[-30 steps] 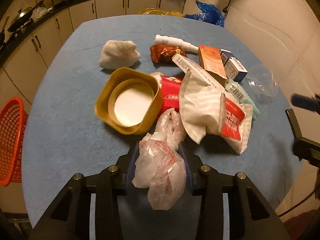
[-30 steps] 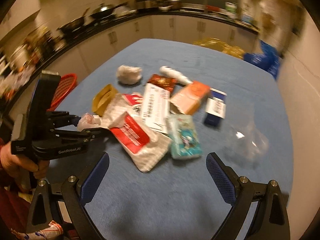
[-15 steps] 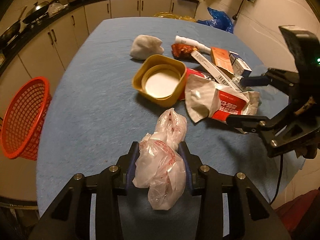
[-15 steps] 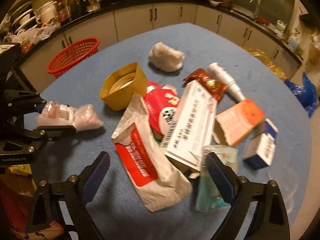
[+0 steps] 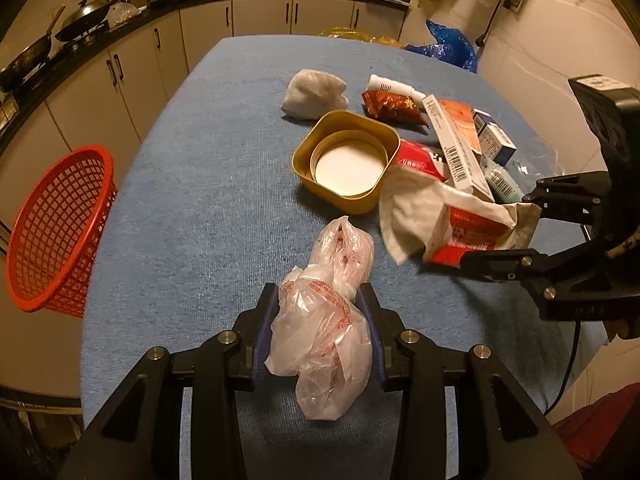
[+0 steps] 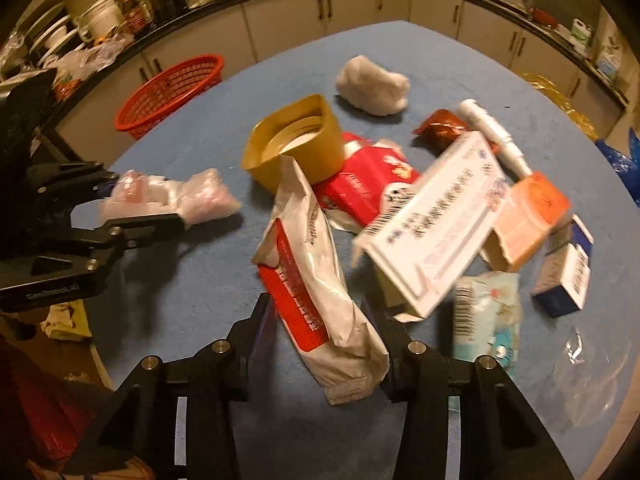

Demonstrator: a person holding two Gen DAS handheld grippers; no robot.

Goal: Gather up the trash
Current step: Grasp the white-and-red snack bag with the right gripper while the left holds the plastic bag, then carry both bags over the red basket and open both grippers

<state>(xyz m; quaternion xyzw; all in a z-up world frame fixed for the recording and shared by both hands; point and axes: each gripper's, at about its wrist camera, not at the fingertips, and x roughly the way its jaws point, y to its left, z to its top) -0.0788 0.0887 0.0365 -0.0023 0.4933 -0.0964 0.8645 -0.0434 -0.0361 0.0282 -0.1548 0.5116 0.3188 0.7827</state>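
Right now the left claw [image 5: 320, 320] is clamped on a crumpled clear plastic bag [image 5: 326, 320] with red print, its blue-padded fingers pressed against both sides of the bundle, which bulges out above and below them over the blue surface [image 5: 192, 200]. Over in the right wrist view, the right claw [image 6: 326, 320] is closing around a white and red foil packet [image 6: 316, 276]; the packet lies lengthwise between the fingers, and the blur there keeps me from telling whether the pads press on it yet. That packet sits at the near edge of a heap of rubbish: a gold square lid [image 5: 348, 160] lying open side up, a red wrapper [image 6: 360, 188] beside it, a long white carton with a barcode [image 6: 436, 220], an orange box [image 6: 528, 220], a small blue and white box [image 6: 568, 276], a pale blue tissue pack [image 6: 488, 312], a white tube [image 6: 492, 136], a brown foil snack wrapper [image 5: 390, 106] and a wad of white paper [image 5: 314, 94] farther back. A red mesh basket [image 5: 60, 228] hangs off the left edge of the surface, well apart from the heap.
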